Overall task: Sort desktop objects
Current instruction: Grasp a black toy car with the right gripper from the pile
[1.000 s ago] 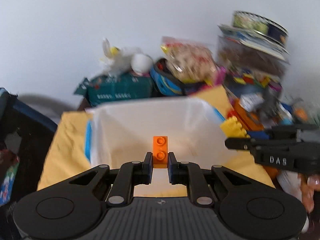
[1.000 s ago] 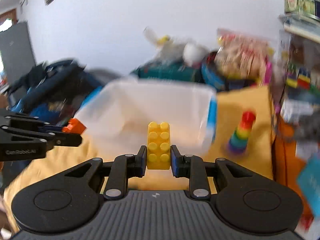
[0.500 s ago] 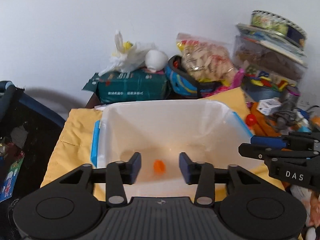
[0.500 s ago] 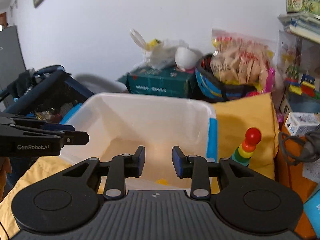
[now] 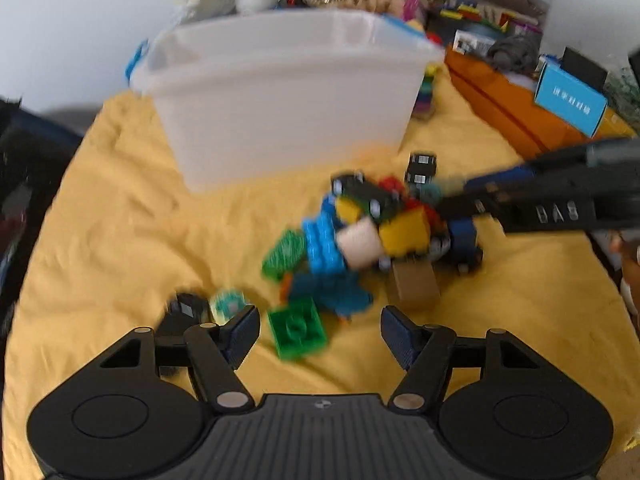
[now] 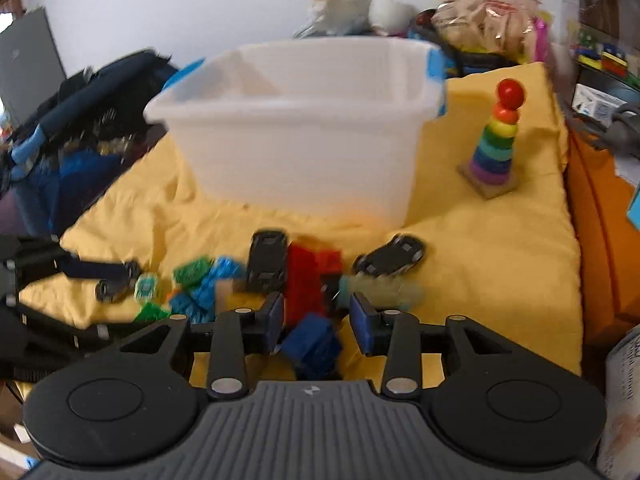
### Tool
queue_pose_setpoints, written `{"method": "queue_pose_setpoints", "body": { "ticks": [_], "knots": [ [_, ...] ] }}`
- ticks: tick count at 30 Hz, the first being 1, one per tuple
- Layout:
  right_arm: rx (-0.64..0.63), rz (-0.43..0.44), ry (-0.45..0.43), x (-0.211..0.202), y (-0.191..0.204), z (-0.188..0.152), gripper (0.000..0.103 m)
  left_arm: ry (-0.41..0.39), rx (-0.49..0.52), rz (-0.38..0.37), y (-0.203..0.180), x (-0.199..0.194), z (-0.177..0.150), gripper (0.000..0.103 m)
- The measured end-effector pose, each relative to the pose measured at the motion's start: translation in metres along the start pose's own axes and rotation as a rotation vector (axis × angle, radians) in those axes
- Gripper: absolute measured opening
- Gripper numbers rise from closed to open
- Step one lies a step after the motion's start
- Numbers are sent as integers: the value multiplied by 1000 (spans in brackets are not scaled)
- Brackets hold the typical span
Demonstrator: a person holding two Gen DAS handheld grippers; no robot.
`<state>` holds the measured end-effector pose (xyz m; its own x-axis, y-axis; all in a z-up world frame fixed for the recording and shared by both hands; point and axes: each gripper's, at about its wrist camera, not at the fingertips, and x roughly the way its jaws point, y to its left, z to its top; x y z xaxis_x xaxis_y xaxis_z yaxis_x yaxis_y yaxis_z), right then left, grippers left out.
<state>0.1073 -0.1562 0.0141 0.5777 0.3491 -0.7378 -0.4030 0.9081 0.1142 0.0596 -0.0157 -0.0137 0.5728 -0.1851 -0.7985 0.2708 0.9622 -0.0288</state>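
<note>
Plain white wall (image 6: pixel 180 8) behind a yellow-covered table (image 6: pixel 500 248)

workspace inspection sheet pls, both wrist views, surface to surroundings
surface: yellow cloth, wrinkled.
job's things: white bin upright; pile of bricks and toy cars on the cloth before it.
clutter: ring stacker right of the bin.
grippers: left tongs have just been opening, a green brick lying loose between; right tongs likewise, over a blue brick.
cables: grey cord at right.
surroundings: white wall, snack bag, dark bags at left.
</note>
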Motion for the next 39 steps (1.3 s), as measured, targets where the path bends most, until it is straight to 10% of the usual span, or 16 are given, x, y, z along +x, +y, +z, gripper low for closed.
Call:
{"method": "queue_pose_setpoints", "body": {
  "ticks": [14, 26, 37, 39],
  "knots": [
    [-293, -90, 25, 60, 54, 17, 33, 9, -67, -19, 7, -4, -15, 70],
    [-23, 103, 66, -14, 12, -12, 33, -12, -36, -49, -2, 1, -2, 70],
    [-68, 31, 259, -22, 10, -79, 35, -3, 212, -261, -61, 20, 31, 69],
    [-86, 5, 234, -26, 11, -79, 35, 17, 316, -249, -75, 33, 35, 50]
  ]
}}
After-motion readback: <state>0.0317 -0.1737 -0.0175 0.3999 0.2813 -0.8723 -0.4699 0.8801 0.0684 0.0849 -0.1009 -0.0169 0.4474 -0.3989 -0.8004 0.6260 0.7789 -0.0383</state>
